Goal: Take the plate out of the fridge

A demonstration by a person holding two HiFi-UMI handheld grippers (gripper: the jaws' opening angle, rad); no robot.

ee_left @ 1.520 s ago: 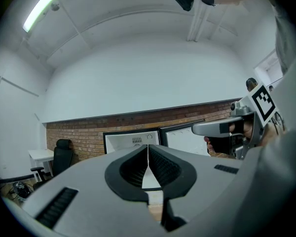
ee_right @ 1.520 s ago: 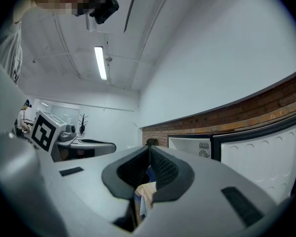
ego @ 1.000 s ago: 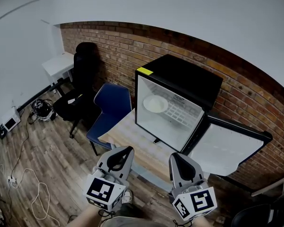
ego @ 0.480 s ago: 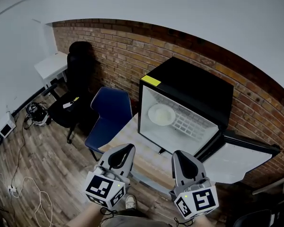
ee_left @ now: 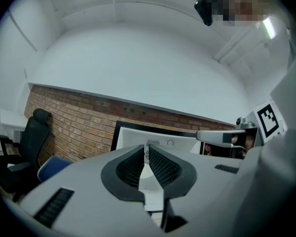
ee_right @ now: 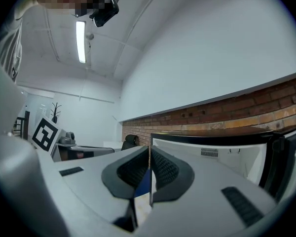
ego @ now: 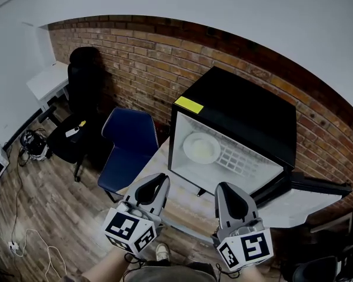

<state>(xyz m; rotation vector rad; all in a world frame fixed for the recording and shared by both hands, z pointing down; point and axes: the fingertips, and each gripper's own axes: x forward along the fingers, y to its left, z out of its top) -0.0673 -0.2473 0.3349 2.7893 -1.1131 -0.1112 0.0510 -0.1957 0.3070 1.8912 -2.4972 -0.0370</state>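
Note:
A black mini fridge (ego: 241,107) stands on a wooden table (ego: 159,166) with its door (ego: 309,187) swung open to the right. Inside, a white plate (ego: 201,147) rests on the left part of a white wire shelf. My left gripper (ego: 157,182) and right gripper (ego: 223,189) are side by side at the table's near edge, short of the fridge opening, both pointing level at it. Both are shut with nothing between the jaws. In the left gripper view the fridge (ee_left: 180,141) sits straight ahead past the left gripper (ee_left: 145,152); the plate is hidden there.
A blue chair (ego: 128,145) stands at the table's left side. A black office chair (ego: 82,84) and a white desk (ego: 44,81) are further left along the brick wall (ego: 135,57). Cables lie on the wood floor (ego: 23,216).
The fridge looms larger and nearer than a second ago. Both grippers have advanced toward it side by side, still shut. The open door has slid further right in view.

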